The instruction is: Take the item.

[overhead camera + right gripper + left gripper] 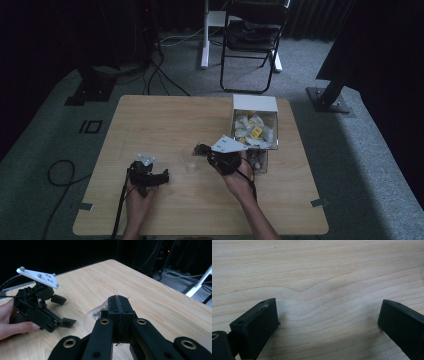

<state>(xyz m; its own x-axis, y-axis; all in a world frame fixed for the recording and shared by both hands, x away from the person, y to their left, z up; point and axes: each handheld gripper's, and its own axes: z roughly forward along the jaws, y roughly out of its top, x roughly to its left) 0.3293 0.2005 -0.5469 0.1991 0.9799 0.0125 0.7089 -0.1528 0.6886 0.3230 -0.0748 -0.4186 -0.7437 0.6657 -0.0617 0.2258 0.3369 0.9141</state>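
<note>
Nearest the person, the left tongs (161,176) rest wide and empty on the tabletop (165,120). Just beyond, the right tongs (119,305) are pressed together, apparently pinching a small item over the clear cup (189,163). Farther right, the white box (254,121) holds many packets, so most work seems left.

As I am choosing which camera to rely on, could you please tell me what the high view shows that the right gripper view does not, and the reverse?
The high view adds the white box of packets at the table's right side, the folding chair on the floor behind, and the person's right hand. The right gripper view adds a close look at the right gripper, its jaws pressed together. Both share the wooden table, the left gripper with its jaws apart, and a small clear cup by the shut jaws.
</note>
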